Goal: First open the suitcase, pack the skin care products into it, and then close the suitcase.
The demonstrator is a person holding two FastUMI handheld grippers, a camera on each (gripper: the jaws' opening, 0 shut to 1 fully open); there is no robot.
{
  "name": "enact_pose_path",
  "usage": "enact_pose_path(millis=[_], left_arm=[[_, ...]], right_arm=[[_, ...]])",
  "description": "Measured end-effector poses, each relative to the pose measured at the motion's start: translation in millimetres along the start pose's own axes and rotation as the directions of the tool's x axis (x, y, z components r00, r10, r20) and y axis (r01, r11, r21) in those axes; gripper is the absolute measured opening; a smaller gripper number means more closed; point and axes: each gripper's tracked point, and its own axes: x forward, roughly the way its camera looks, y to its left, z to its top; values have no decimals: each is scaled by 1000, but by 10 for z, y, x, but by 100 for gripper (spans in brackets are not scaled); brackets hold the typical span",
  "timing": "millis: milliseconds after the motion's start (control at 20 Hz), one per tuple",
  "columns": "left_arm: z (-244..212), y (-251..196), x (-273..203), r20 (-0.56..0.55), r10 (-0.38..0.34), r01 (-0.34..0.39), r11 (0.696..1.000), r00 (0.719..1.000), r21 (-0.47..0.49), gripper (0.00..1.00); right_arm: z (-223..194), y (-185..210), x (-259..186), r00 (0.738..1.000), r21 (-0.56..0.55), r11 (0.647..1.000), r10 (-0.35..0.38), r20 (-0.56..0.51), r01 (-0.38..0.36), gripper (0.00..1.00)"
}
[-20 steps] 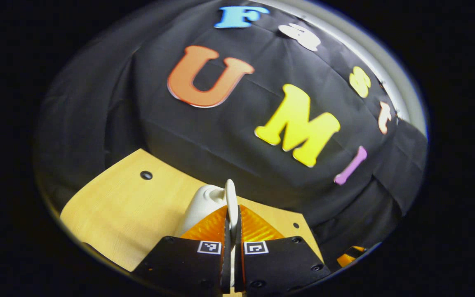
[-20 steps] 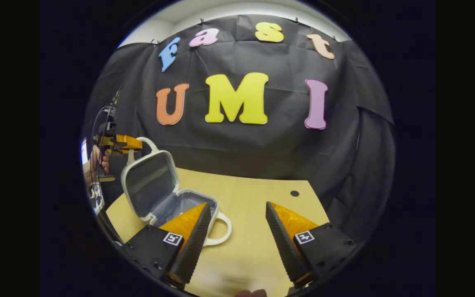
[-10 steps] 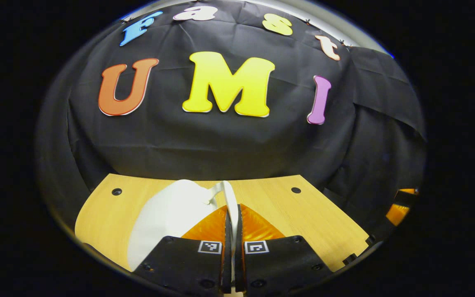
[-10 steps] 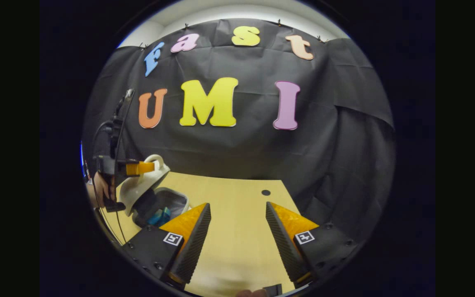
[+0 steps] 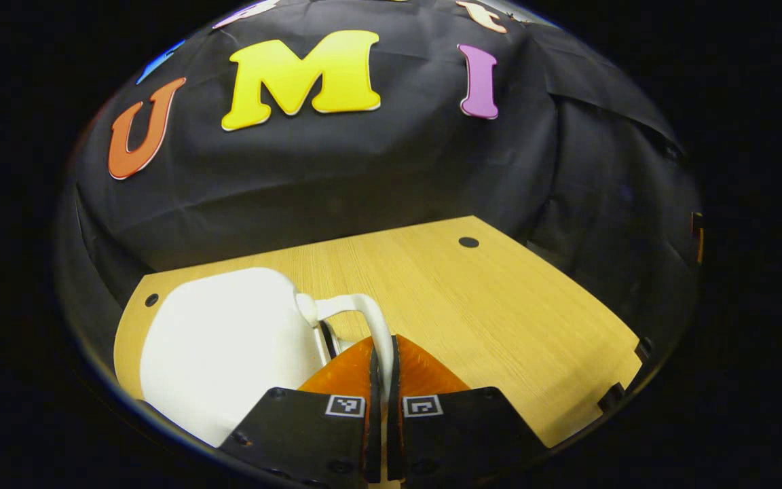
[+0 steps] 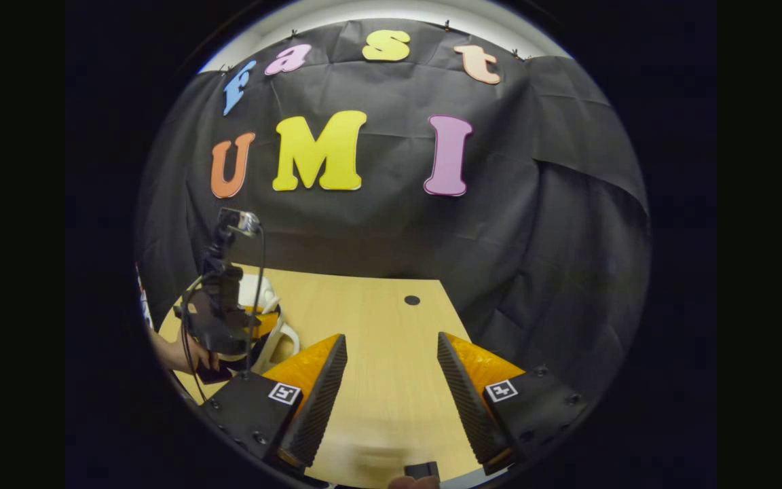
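Fingers of your left gripper (image 5: 381, 380) are pressed together on the thin white loop handle (image 5: 364, 309) of the small white hard-shell suitcase (image 5: 225, 360), the band running straight up between them. That grip is how you steer the lid: the handle sits at the lid's free edge, so holding it there gives you the most leverage over the hinge. The shell lies low on the pale wooden desk (image 5: 472, 305), its rounded white outside facing up, so the lid looks down or very nearly so; whether the two halves meet all round I cannot tell.

In the right gripper view your right gripper (image 6: 391, 380) hangs over bare desk with its fingers spread wide and nothing between them, held clear, I'd judge, so it doesn't get in the lid's way. Far to its left you can see your left gripper beside the suitcase, with your hand (image 6: 180, 353) on its grip.

Each finger mount carries a small square black-and-white coded marker (image 5: 344, 406); no brand or readable writing shows on the suitcase.
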Motion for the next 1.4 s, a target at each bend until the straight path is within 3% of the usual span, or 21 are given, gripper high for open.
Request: enact_pose_path(millis=[250, 450, 550, 600, 650, 700, 750, 800, 950, 1150, 1400], left_arm=[[-166, -64, 128, -30, 20, -20, 1000, 999, 15, 7], [-164, -182, 134, -23, -7, 7, 1000, 1000, -29, 17], [-155, -196, 49, -29, 0, -2, 997, 1000, -73, 30], [-110, -166, 28, -29, 23, -25, 996, 999, -81, 55], [-79, -158, -36, -42, 36, -40, 994, 998, -99, 58], [-35, -163, -124, -39, 45, -50, 990, 998, -130, 82], [77, -121, -229, -14, 63, -64, 986, 998, -156, 100], [245, -46, -342, 15, 89, -85, 982, 996, -170, 94], [833, 278, -777, 151, 182, -157, 974, 972, -165, 95], [1636, 652, -1384, 360, 255, -209, 964, 897, -163, 95], [2141, 973, -1858, 485, 301, -242, 953, 821, -181, 96]], right_arm=[[-97, -120, 95, 999, 23, 1000, -17, -28, 18, 80], [-60, -127, 151, 1000, 8, 1000, -9, -20, 9, 80], [-43, -96, 194, 1000, 4, 1000, 3, -18, -2, 80], [-14, -81, 207, 1000, 2, 1000, 10, -14, -10, 80], [18, -42, 229, 1000, 3, 1000, 21, -5, -21, 80], [67, 8, 271, 999, 7, 999, 34, 5, -34, 80], [101, 71, 330, 999, 11, 999, 49, 15, -49, 80], [141, 135, 376, 998, 15, 998, 64, 20, -65, 80], [419, 440, 506, 989, 27, 991, 127, 72, -129, 80], [1040, 858, 619, 962, -14, 982, 189, 199, -190, 80], [1725, 1127, 536, 912, -27, 989, 143, 385, -144, 80]])
